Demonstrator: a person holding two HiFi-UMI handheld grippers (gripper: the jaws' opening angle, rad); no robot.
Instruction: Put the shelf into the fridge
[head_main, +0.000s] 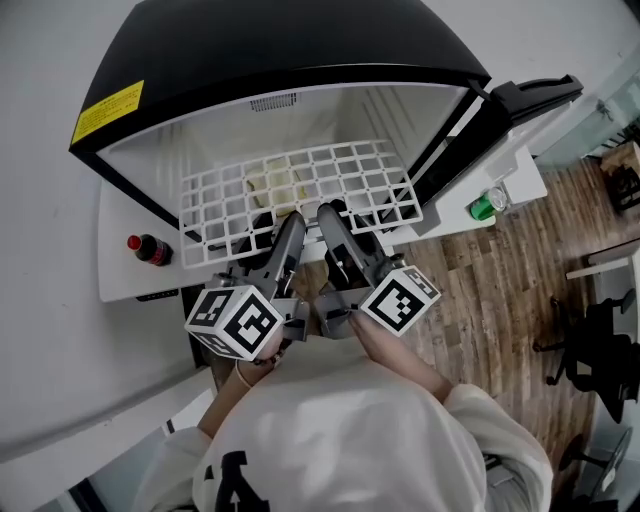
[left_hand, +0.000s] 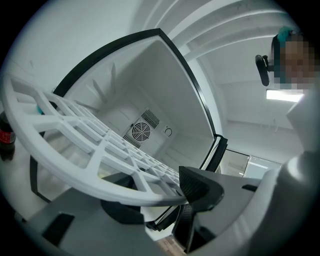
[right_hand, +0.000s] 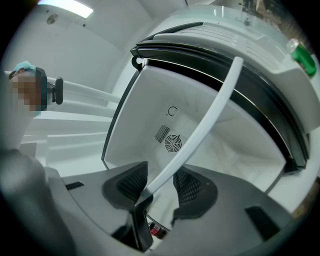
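Note:
The white grid shelf (head_main: 300, 185) lies roughly level, its far half inside the open black-and-white fridge (head_main: 270, 60) and its near edge sticking out at the front. My left gripper (head_main: 288, 225) is shut on the near rim left of the middle. In the left gripper view the shelf (left_hand: 90, 145) runs off to the left from between the pads of the gripper (left_hand: 160, 197). My right gripper (head_main: 330, 218) is shut on the same rim just beside it. In the right gripper view the rim (right_hand: 200, 125) passes edge-on between the pads of the gripper (right_hand: 160, 182). A fan grille (right_hand: 173, 144) marks the fridge's back wall.
The fridge door (head_main: 500, 130) stands open at the right with a green-capped bottle (head_main: 487, 205) in its rack. A cola bottle (head_main: 150, 248) lies on the white surface left of the fridge. Wooden floor and an office chair (head_main: 600, 340) are at the right.

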